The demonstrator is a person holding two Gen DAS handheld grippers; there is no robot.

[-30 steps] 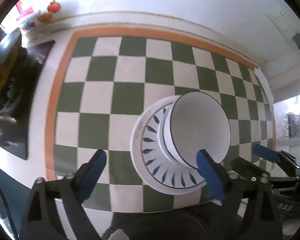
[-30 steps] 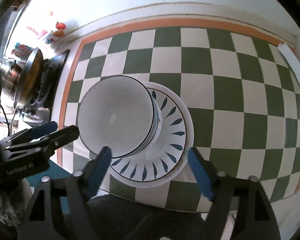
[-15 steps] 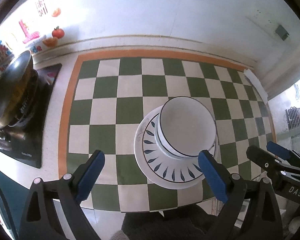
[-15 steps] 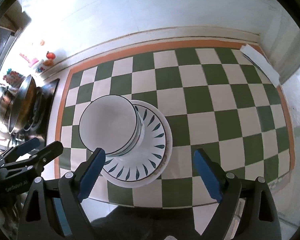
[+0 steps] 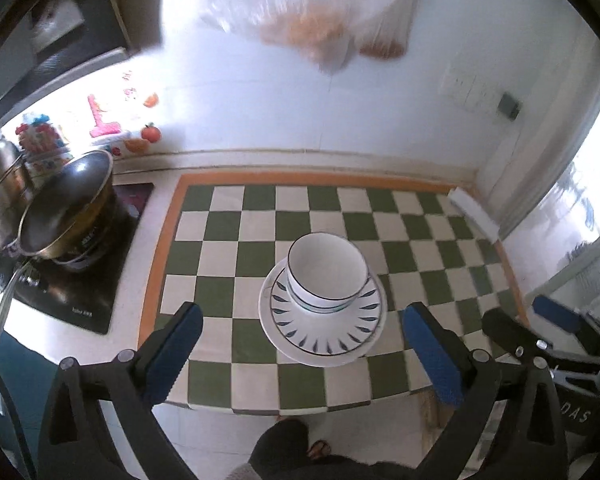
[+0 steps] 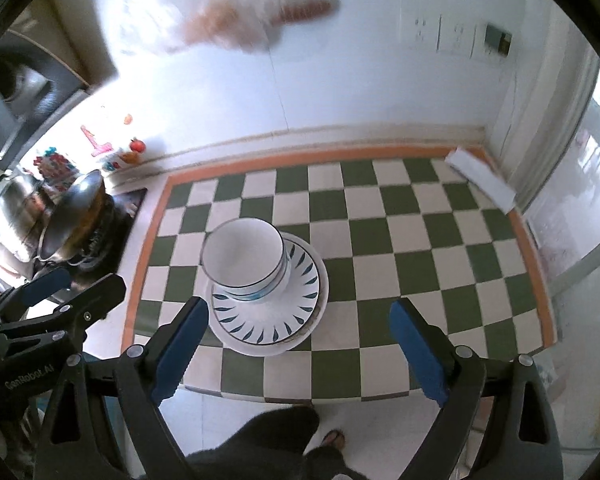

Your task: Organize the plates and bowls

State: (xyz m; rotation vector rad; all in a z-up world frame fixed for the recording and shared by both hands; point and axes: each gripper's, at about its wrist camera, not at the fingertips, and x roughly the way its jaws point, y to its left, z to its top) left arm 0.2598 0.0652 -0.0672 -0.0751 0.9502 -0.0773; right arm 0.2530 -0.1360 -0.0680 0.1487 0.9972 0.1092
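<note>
Left wrist view: left claw (image 5: 304, 354) spread empty, white dark-rimmed ceramic bowl (image 5: 327, 272) on leaf-patterned round plate (image 5: 324, 320); right view alone: right claw (image 6: 300, 350) released wide.

A counter is covered by a green-and-white checked cloth (image 5: 256, 256) edged in orange. Behind it a white wall (image 5: 284, 120) is seen, with a switch plate (image 6: 444, 32) mounted at the right. Strong daylight is admitted through a window (image 5: 588, 208) on the right. A pale floor (image 6: 384, 424) is visible below.
</note>
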